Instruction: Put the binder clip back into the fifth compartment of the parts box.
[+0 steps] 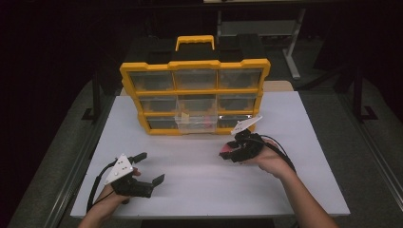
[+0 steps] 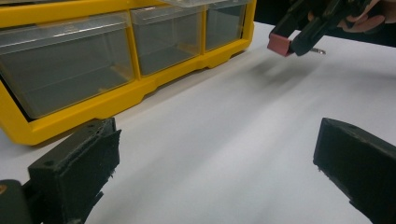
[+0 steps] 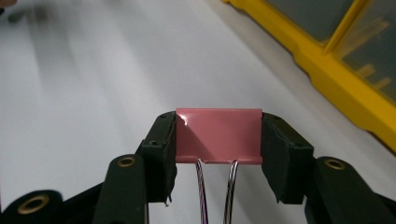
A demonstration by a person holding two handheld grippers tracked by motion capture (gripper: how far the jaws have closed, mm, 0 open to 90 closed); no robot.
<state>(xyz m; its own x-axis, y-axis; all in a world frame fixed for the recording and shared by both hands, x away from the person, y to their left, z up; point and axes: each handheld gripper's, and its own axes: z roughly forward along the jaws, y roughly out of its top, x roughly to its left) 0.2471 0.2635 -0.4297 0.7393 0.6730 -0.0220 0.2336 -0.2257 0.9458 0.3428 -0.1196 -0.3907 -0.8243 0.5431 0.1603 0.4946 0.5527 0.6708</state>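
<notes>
A pink binder clip [image 3: 217, 135] with two wire handles sits squeezed between the black pads of my right gripper [image 3: 218, 145], held above the white table. From above, that right gripper [image 1: 231, 153] and its pink binder clip [image 1: 226, 151] hover just in front of the yellow drawer organizer [image 1: 195, 97]. My left gripper [image 1: 151, 167] rests low at the front left, jaws wide apart with nothing between them. In the left gripper view its two pads [image 2: 79, 172] frame bare table, and the right gripper's binder clip [image 2: 279, 44] shows at the upper right.
The yellow organizer [image 2: 116, 100] has rows of clear plastic drawers; one middle drawer in the bottom row [image 1: 196, 122] is pulled out toward me. The white table [image 1: 199, 185] stretches wide between the two hands. Dark floor surrounds the table.
</notes>
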